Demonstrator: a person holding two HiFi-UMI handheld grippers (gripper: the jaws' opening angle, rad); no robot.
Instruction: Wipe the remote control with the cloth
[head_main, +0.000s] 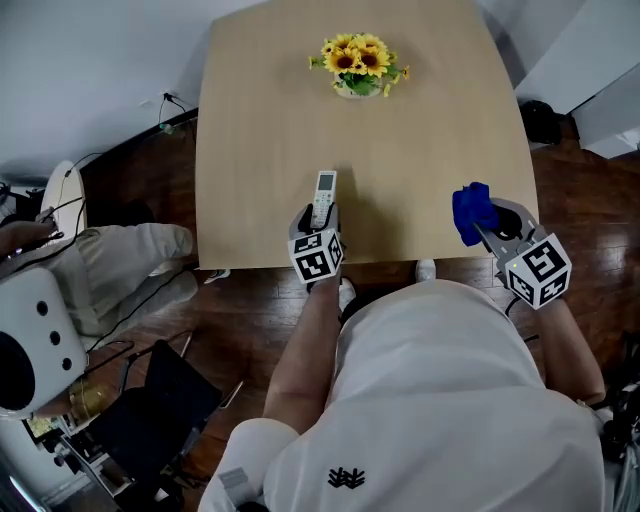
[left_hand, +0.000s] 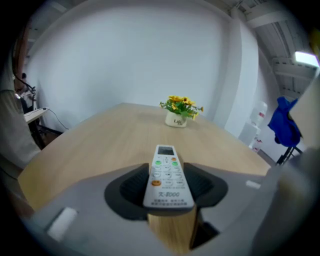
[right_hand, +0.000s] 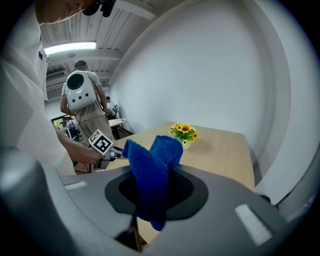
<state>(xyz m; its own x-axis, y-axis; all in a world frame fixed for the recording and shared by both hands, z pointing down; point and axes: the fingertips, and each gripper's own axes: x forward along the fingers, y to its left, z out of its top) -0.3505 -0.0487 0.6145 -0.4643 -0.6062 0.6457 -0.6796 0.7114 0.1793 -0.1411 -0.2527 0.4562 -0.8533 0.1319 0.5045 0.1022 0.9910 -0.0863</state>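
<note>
Where the head view reaches its left edge, a seated person in pale clothes (head_main: 120, 265) is beside the wooden table (head_main: 250, 130), off its near-left corner. Just right of that, at the table's near edge, the left gripper (head_main: 321, 214) holds the white remote control (head_main: 325, 192). Its 2 jaws pinch the remote's lower end by the long sides, 1 dark pad against each. The button face is up, and the small screen end sticks out past the jaws toward the far side of the table. Whether the remote's underside touches the tabletop cannot be told. Farther back, near the table's middle line, stands a white pot of yellow sunflowers (head_main: 358, 66), well apart from both grippers. To the right, over the table's near-right edge, the right gripper (head_main: 487, 226) has its jaws clamped on the blue cloth (head_main: 472, 212). In the right gripper view the cloth is bunched into 2 lobes above the pads, and a tail hangs down below them. Cloth and remote are well apart, with bare tabletop between them.
</note>
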